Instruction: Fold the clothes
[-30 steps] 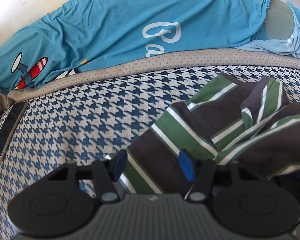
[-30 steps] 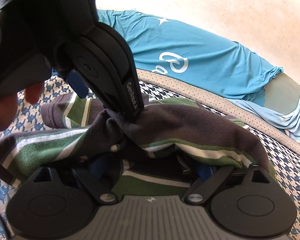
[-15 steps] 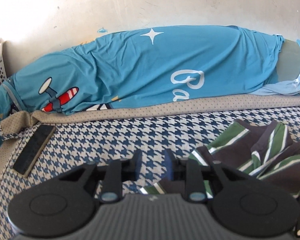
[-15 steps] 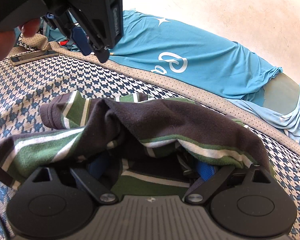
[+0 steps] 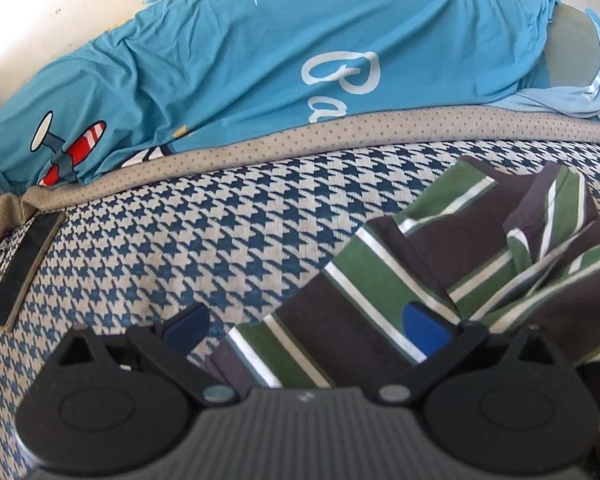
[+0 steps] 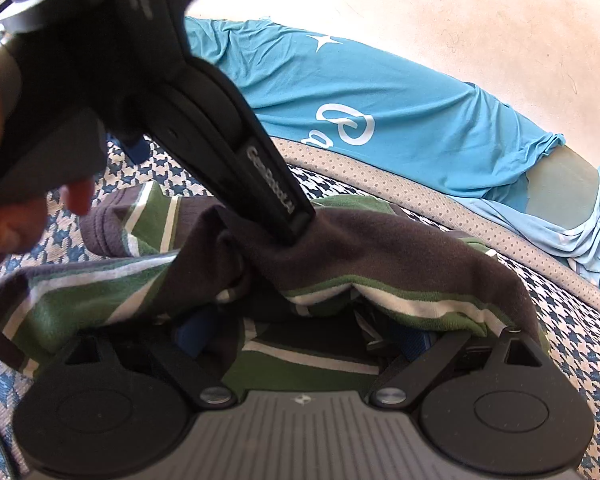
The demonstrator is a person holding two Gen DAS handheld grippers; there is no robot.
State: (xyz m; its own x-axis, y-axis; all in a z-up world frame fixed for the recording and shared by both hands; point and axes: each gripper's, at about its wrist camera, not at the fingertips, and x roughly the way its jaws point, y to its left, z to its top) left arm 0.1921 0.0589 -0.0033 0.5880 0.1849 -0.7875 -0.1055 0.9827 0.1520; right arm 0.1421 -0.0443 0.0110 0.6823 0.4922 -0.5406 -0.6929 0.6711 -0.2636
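Note:
A crumpled garment (image 5: 400, 276) striped in green, dark brown and white lies on the houndstooth bed cover (image 5: 180, 240). My left gripper (image 5: 306, 328) is down on the garment's near edge. Its jaws are opening wide and the cloth lies between the blue pads (image 5: 424, 332) without being pinched. In the right wrist view the left gripper (image 6: 218, 194) reaches in from the upper left, and one of its fingertips (image 6: 296, 228) presses into the dark cloth. My right gripper (image 6: 306, 338) stands wide open under the garment (image 6: 380, 260), which is draped over its fingers.
A bright blue sheet (image 5: 260, 60) with white lettering and a plane print is heaped along the back, by the pale wall. A beige dotted band (image 5: 340, 136) edges the cover. A flat black strip (image 5: 24, 264) lies at the left. A person's hand (image 6: 4, 220) holds the left gripper.
The left gripper lifted off the garment and shut with nothing in it. It has since come back down onto the cloth with its jaws spread wide. The right gripper kept still.

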